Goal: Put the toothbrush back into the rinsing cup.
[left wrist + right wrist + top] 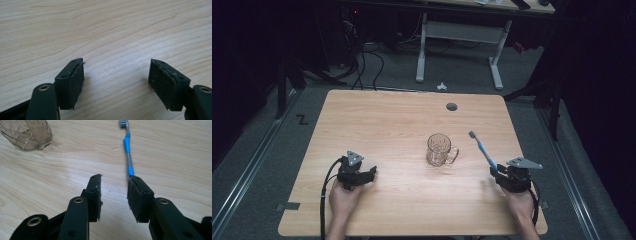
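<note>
A pale, wood-grained rectangular table (377,120) with rounded corners and a small dark round grommet hole (452,106) near its far edge carries two loose objects: one clear, faceted glass mug with a side handle (440,150) and one slim toothbrush with a grey shaft, blue grip bands and grey bristles (482,150). The mug stands upright just right of the table's centre, its handle pointing toward the toothbrush, and looks empty. The toothbrush lies flat to the mug's right, apart from it, bristle head pointing away from the person.

A person's two hands come in at the near edge, each holding one black two-jaw gripper with a grey three-cornered plate on top. The left gripper (357,172) rests near the table's left side, well apart from both objects; in the left gripper view its jaws stand wide apart over bare wood, their flat, dark, matte pads (76,80) worn and frayed at the edges, nothing between them. The right gripper (511,177) sits at the near end of the toothbrush; in the right gripper view its jaws are parted with only table between them, and the toothbrush's blue handle end runs behind the tip of one jaw, whether touching it cannot be told. The mug's patterned base (27,133) shows at that view's upper left.
</note>
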The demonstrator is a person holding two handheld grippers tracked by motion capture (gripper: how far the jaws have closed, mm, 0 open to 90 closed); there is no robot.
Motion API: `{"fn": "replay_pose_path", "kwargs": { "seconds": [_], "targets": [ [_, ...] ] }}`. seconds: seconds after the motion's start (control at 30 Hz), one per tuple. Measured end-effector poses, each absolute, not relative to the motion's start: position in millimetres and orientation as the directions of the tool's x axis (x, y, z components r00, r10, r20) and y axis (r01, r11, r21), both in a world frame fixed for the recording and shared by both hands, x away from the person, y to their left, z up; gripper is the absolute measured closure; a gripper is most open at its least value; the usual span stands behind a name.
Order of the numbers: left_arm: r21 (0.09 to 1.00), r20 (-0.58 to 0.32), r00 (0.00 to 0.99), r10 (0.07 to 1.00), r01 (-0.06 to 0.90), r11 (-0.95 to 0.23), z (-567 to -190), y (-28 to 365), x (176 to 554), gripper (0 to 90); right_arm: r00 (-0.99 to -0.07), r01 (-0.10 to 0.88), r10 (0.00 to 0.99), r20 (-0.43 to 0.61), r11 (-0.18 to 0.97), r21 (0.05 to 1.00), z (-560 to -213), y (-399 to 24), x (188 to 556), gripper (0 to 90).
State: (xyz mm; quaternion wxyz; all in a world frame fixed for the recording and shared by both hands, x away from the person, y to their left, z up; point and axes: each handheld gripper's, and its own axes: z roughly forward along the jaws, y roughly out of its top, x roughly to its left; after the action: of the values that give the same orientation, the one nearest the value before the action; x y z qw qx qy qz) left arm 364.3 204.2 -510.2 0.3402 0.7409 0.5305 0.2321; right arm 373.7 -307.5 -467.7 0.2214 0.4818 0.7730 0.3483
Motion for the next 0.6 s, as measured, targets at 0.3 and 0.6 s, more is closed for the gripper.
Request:
{"fn": "replay_pose_path", "kwargs": {
  "seconds": [0.3, 0.6],
  "targets": [
    [0.751, -0.020, 0.329, 0.944, 0.629, -0.203, -510, 205, 364, 29.3, -0.433, 0.600, 0.901, -0.026, 0.310, 0.737, -457, -311, 386, 64.0],
    [0.752, -0.022, 0.329, 0.944, 0.628, -0.201, -510, 205, 364, 29.3, -0.445, 0.609, 0.895, -0.023, 0.322, 0.725, -445, -309, 399, 64.3]
  ]
}}
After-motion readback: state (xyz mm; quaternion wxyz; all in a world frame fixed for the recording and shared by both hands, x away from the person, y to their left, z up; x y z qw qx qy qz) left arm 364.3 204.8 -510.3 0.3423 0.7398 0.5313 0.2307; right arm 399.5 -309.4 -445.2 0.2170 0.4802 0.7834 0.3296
